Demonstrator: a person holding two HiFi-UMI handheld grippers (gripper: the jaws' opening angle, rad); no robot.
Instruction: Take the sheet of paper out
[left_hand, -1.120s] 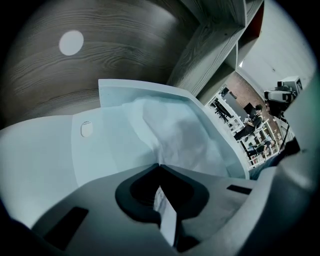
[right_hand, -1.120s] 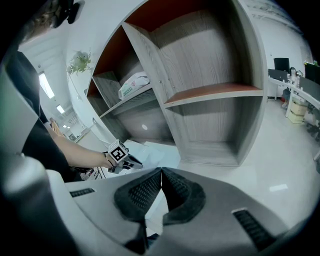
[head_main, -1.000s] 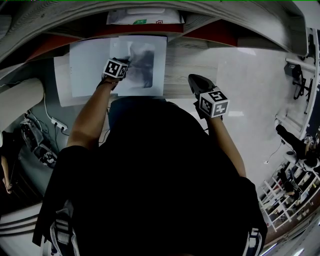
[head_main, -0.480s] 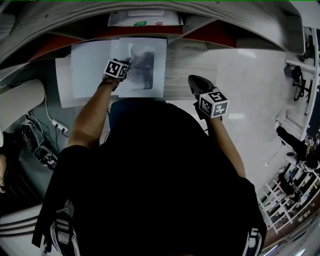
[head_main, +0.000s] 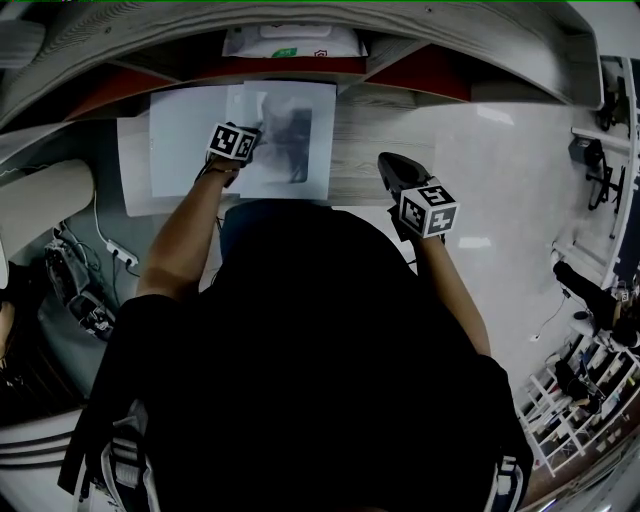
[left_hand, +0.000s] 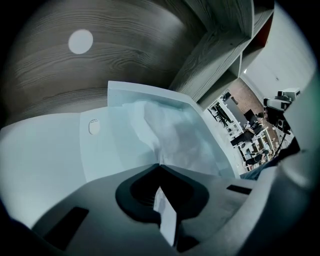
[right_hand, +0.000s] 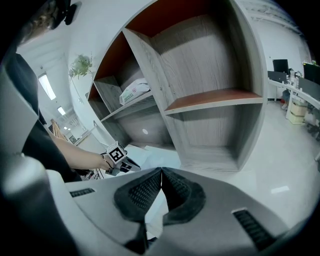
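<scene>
Overhead view of a person standing at a wood-grain shelving unit (right_hand: 215, 65), a handheld gripper in each hand. Left gripper (left_hand: 160, 166) clenched on the near edge of a white sheet of paper (left_hand: 165, 135), a strip of that edge visibly pinched between the closed jaws. Rest of the sheet stretching straight ahead of those jaws and slightly to the right, rumpled, lying on or partly within a clear plastic file folder (left_hand: 60, 150) with a small snap fastener (left_hand: 93, 126); not clear how much of the sheet remains inside the pocket. Folder flat on the lowest shelf board (head_main: 385, 140), spread out to the left of the sheet. Long side of the sheet apparently running away from the person toward the back of the shelf, so a likely pull straight back toward the body, along that axis. Right gripper (right_hand: 161, 170) closed on nothing, jaw tips touching, well apart to the right of the sheet, near the front edge of the board; left hand clearly the nearer one. Count: two grippers, one sheet in the grip, one folder, one white packet (head_main: 292, 40) on the shelf above
</scene>
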